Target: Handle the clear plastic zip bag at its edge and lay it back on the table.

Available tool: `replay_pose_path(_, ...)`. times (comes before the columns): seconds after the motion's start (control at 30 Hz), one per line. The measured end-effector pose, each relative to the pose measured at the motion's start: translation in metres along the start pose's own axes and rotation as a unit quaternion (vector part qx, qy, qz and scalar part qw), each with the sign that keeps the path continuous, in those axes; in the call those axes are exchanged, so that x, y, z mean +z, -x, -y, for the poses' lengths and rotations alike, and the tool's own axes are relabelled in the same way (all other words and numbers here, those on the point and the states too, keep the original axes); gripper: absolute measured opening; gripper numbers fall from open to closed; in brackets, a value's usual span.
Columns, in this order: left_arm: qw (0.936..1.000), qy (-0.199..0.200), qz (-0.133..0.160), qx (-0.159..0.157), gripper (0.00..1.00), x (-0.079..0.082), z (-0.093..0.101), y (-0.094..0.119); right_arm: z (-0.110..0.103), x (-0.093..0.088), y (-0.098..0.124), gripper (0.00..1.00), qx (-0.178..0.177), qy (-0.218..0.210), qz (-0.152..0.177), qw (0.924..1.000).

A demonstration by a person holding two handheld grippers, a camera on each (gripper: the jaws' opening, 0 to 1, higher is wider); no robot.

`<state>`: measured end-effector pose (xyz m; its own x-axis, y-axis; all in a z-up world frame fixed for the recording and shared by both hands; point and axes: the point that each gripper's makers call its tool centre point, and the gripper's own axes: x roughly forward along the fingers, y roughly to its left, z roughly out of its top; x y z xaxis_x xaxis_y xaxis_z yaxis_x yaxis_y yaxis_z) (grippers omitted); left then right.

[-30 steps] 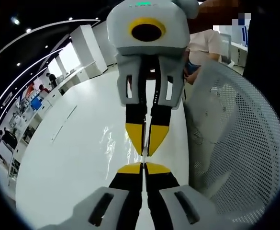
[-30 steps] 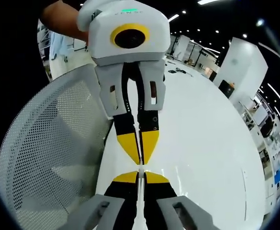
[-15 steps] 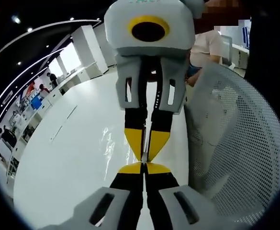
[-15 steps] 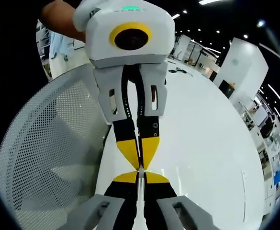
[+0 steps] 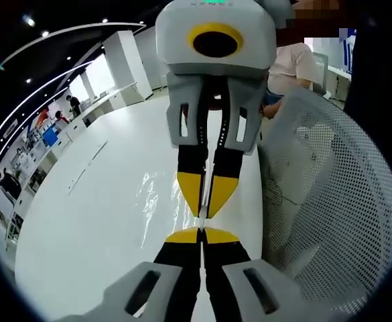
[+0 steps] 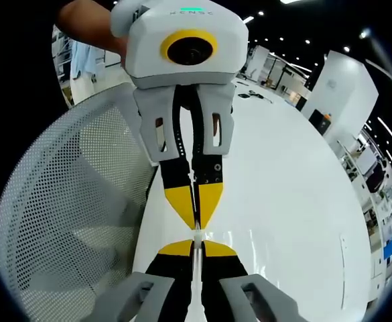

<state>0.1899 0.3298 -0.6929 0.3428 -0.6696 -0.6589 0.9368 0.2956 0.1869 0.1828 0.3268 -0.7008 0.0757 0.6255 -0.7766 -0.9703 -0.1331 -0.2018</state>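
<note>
Left gripper view: we see the clear plastic zip bag (image 5: 157,201) as a faint, glinting sheet, held up above the white bench (image 5: 82,228). Its edge runs in a thin line straight away from the camera, pinched between our left gripper (image 5: 201,232) at the bottom and the right gripper (image 5: 206,209) coming down from the top. The two sets of yellow-tipped jaws meet almost tip to tip on that edge, and both are clenched on it. The body of the bag spreads to the left of the jaws in this view, over the bench top.

In the right gripper view the same meeting appears from the other side: the right gripper (image 6: 196,245) at the bottom, the left gripper (image 6: 194,216) above, the bag's edge (image 6: 197,236) a pale sliver between them. We judge neither hand nearer; both grip the same short stretch, so the bag must go down with both together.

A white mesh chair back (image 5: 330,201) stands just beside the bench edge. A person (image 5: 291,64) is beyond the chair.
</note>
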Motion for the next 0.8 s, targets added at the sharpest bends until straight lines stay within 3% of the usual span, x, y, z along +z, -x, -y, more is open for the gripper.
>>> replay_pose_path(0.17,0.9996,-0.027,-0.002,0.005,0.0,0.001,-0.003,-0.001,0.003,-0.002,0.001,0.0,-0.004,0.0,-0.001,1.0)
replay_pose_path(0.47,0.9997,-0.023,-0.001,0.006,0.01,0.006,-0.003,-0.006,0.003,0.005,0.001,0.0,-0.002,0.0,0.013,0.9999)
replay_pose_path(0.53,0.9995,-0.027,-0.013,0.005,0.0,0.003,-0.003,-0.006,0.003,0.005,0.0,0.0,-0.004,0.008,0.009,0.9999)
replay_pose_path(0.8,0.9996,-0.028,-0.005,0.003,0.0,0.004,-0.003,-0.007,0.002,0.007,0.004,0.0,-0.002,0.01,0.011,0.9999)
